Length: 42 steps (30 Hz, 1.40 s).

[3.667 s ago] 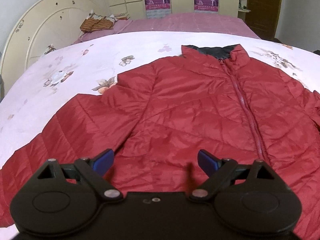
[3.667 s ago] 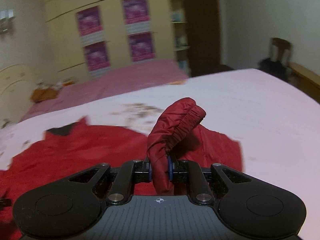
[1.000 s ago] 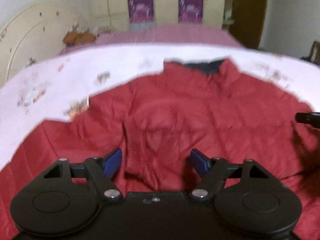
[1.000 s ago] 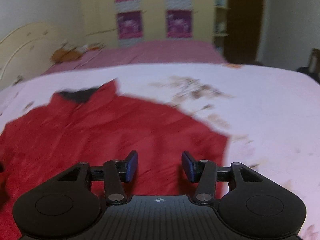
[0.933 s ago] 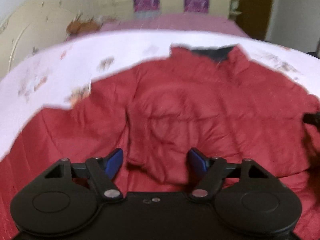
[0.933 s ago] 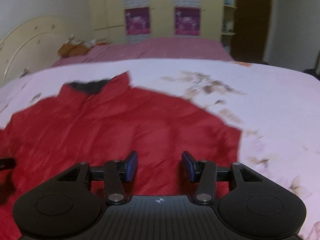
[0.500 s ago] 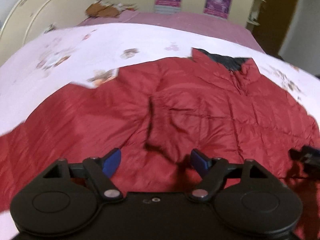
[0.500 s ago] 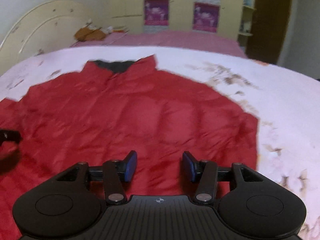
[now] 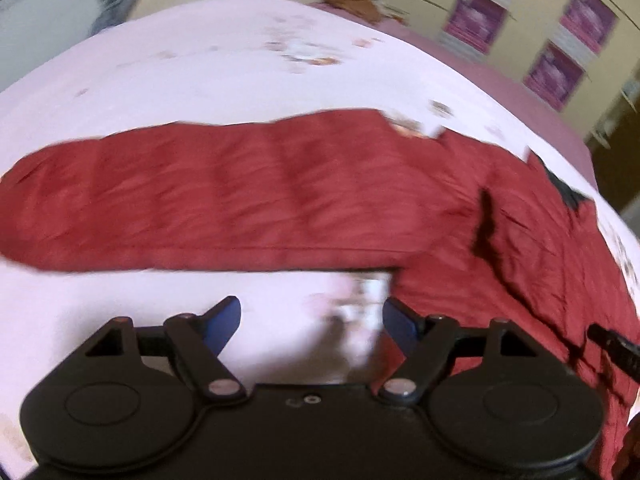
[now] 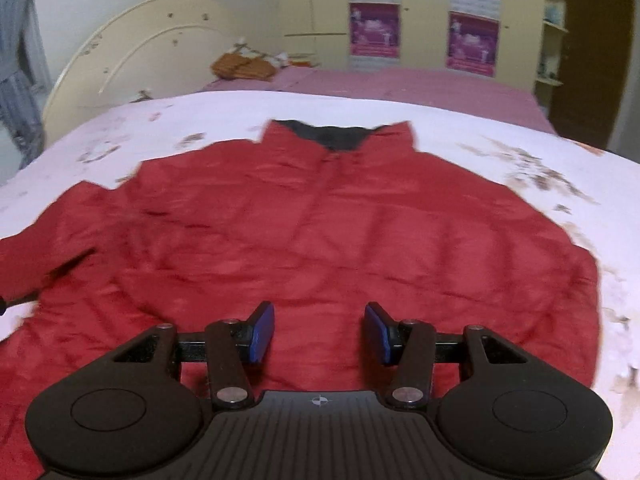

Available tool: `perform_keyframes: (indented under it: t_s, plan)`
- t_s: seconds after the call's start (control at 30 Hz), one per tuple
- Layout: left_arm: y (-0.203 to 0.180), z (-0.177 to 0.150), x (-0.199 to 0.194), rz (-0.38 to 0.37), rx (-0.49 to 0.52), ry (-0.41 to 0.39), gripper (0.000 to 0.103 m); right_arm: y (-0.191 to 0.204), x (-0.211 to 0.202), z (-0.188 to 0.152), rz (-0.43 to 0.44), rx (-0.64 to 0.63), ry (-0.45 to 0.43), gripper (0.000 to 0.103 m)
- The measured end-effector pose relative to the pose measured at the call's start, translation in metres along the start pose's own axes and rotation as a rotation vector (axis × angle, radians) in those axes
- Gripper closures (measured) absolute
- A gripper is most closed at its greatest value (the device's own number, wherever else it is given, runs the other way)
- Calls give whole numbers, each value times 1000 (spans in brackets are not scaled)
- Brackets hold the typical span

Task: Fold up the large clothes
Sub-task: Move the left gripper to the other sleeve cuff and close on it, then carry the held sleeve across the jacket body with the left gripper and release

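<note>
A red quilted puffer jacket (image 10: 320, 232) with a dark inner collar lay face up on a pale bedsheet printed with brownish flowers (image 10: 520, 140), its zipped front toward the camera and its stand-up collar pointing at the far side of the bed. In the right wrist view the right gripper (image 10: 319, 334), black with blue pads, hung over the lower front of the jacket; its jaws stood moderately apart with only the red cloth showing behind the gap and nothing caught between them. In the left wrist view the left gripper (image 9: 312, 320), of the same black build, was over bare sheet just below the jacket's outstretched sleeve (image 9: 208, 196), which ran long and flat across the frame toward the left edge. Its jaws stood wide and had just been opening further, with nothing between the pads; only the flowered sheet showed through the gap. The sleeve joined the body of the jacket at the right of that view, where a dark crease marked a fold near the shoulder, and a black piece of the other gripper poked in at the right edge. The picture was blurred, so the finer stitching could not be read. Beyond the pale sheet lay a pink cover (image 10: 400, 80), with a cream curved headboard (image 10: 132, 48) at the left, yellow wardrobe doors bearing purple posters (image 10: 374, 30), and a heap of brown stuff (image 10: 244, 66) near the headboard.
</note>
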State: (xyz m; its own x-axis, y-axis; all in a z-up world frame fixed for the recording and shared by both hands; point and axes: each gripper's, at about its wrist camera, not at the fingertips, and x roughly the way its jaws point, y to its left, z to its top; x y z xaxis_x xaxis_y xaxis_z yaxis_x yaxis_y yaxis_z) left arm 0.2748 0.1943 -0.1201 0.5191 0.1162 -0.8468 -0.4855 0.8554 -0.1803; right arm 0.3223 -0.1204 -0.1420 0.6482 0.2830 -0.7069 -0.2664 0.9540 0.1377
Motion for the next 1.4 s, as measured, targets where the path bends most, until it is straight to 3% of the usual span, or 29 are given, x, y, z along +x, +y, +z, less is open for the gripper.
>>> perform_keyframes:
  t_s: [0.27, 0.47, 0.57, 0.73, 0.8, 0.93, 1.07, 1.17, 1.4]
  plan:
    - [112, 0, -12, 55, -270, -26, 32, 49, 14, 11, 18, -15, 2, 53]
    - [185, 5, -8, 50, -452, -66, 46, 85, 30, 22, 18, -34, 2, 53]
    - [198, 16, 0, 29, -470, -94, 51, 97, 41, 27, 6, -33, 6, 53]
    - [205, 28, 12, 29, -474, -148, 79, 105, 59, 32, -45, -12, 7, 53]
    - [207, 30, 13, 18, -482, -161, 85, 107, 72, 30, -60, -12, 35, 53]
    - [200, 39, 4, -6, -439, -189, 91, 110, 85, 27, -85, -46, 64, 53]
    - [170, 58, -21, -69, -309, -255, 94, 101, 75, 33, -55, 24, 38, 53]
    - [132, 74, -33, -141, -193, -292, 94, 101, 78, 31, -55, -14, 72, 53]
    - [4, 88, -43, -373, 94, -290, 94, 68, 34, 37, -43, 89, -18, 53]
